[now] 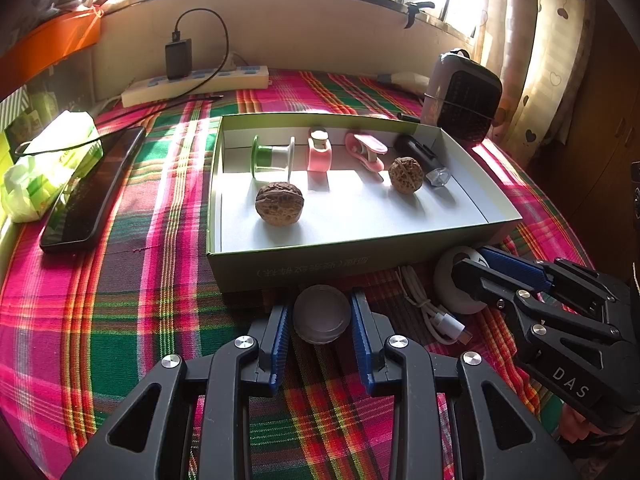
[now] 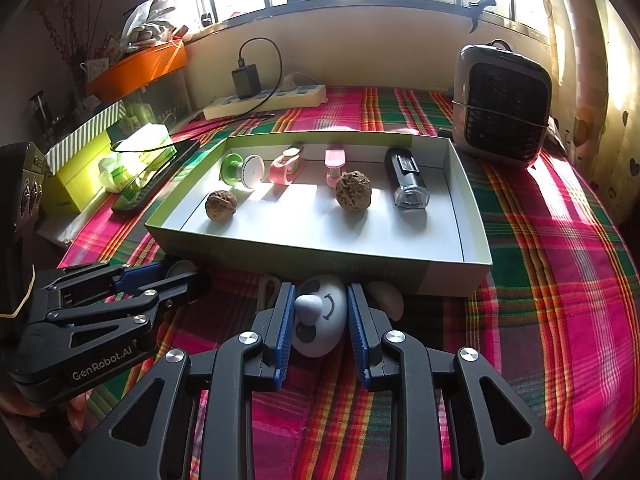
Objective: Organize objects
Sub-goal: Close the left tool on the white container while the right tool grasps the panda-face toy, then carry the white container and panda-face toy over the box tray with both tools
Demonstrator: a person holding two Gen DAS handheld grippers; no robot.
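Observation:
A shallow green box (image 1: 304, 264) (image 2: 472, 208) lies on the plaid cloth. It holds two walnuts (image 1: 279, 203) (image 1: 405, 174), a green spool (image 1: 272, 158), two pink items (image 1: 319, 151) (image 1: 366, 151) and a black cylinder (image 1: 424, 158). My left gripper (image 1: 321, 326) is shut on a round grey cap (image 1: 322, 314) just in front of the box. My right gripper (image 2: 320, 320) is shut on a white egg-shaped panda toy (image 2: 320, 320), also in front of the box; it shows in the left wrist view (image 1: 472, 276) too.
A white USB cable (image 1: 434, 314) lies between the grippers. A phone (image 1: 90, 196) and a tissue pack (image 1: 44, 168) lie left of the box. A small heater (image 2: 502, 106) stands at the back right, a power strip (image 2: 266, 100) by the wall.

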